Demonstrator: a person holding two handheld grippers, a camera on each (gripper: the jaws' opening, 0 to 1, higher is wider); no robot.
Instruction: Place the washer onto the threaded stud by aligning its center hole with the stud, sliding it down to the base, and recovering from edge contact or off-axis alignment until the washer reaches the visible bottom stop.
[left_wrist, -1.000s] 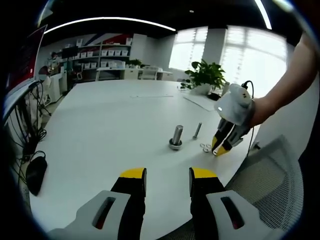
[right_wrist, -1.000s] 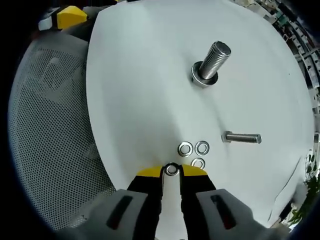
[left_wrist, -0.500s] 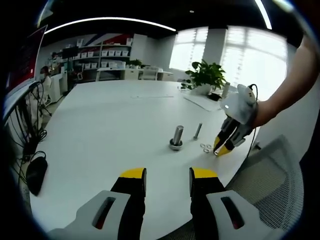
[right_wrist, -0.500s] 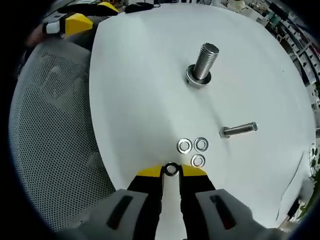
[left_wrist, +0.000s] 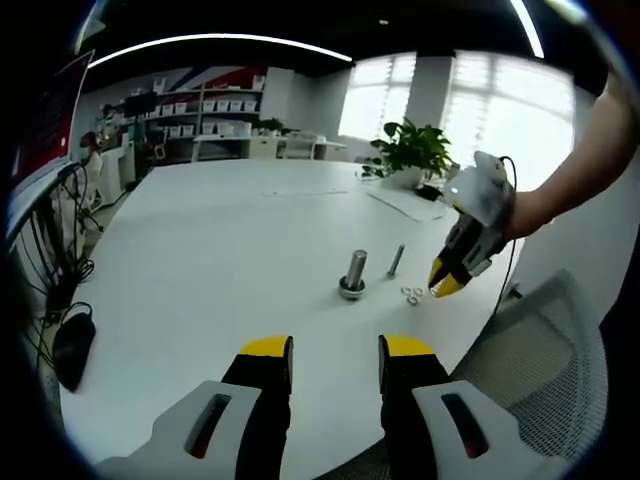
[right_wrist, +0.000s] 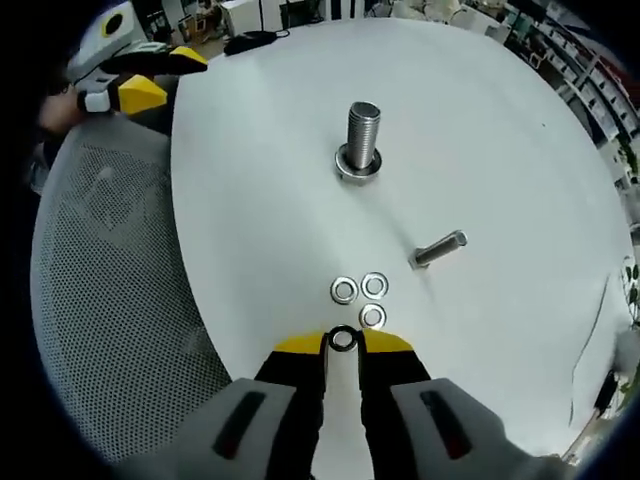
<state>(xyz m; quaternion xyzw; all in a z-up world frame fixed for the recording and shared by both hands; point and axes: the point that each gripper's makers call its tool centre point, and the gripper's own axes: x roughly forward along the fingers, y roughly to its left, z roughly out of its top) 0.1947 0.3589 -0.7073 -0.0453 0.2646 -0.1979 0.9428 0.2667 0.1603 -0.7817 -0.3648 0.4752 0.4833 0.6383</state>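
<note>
right hand-held gripper (right_wrist: 343, 342) pinching washer (right_wrist: 343, 339) — stud (right_wrist: 361, 139) ahead

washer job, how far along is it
Done: the right gripper has picked one washer and holds it pinched between its jaw tips above the table. In hand: carrying it; three spare washers lie just ahead. Left: lining its hole up over the upright threaded stud, which already has a ring at its base, and sliding it down. The left gripper is open and idle.

Daylight is pouring through the overexposed windows (left_wrist: 480, 110), glaring off the white table (right_wrist: 480, 150). Fisheye distortion is bending the edges; focus is staying sharp.
</note>
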